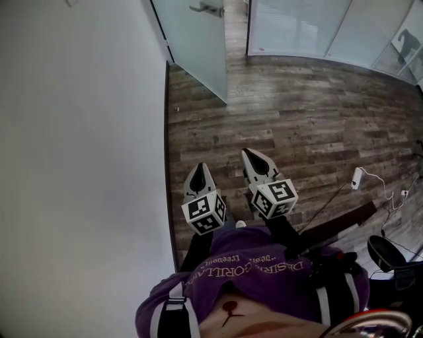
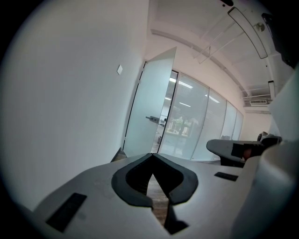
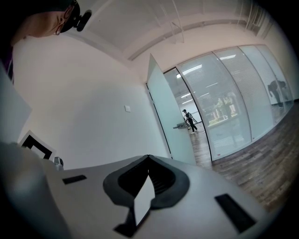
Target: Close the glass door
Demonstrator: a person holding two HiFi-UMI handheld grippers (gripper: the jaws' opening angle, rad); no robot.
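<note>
The frosted glass door (image 1: 198, 46) stands open at the far end of the wood floor, swung into the room next to the white wall, its metal handle (image 1: 208, 8) at the top edge of the head view. My left gripper (image 1: 200, 166) and right gripper (image 1: 250, 153) are held side by side well short of it, both pointing toward it. Each has its tips together with nothing between them. In the left gripper view, the door (image 2: 149, 112) and its handle (image 2: 153, 119) lie straight beyond the shut left gripper (image 2: 152, 155). Past the right gripper (image 3: 148, 157), the door (image 3: 170, 116) stands ajar.
A white wall (image 1: 79, 132) runs along the left. Frosted glass partitions (image 1: 297, 26) line the far side. A white charger with cables (image 1: 357, 177) lies on the floor at right, near dark equipment (image 1: 390, 254). A person (image 3: 188, 119) stands far off beyond the doorway.
</note>
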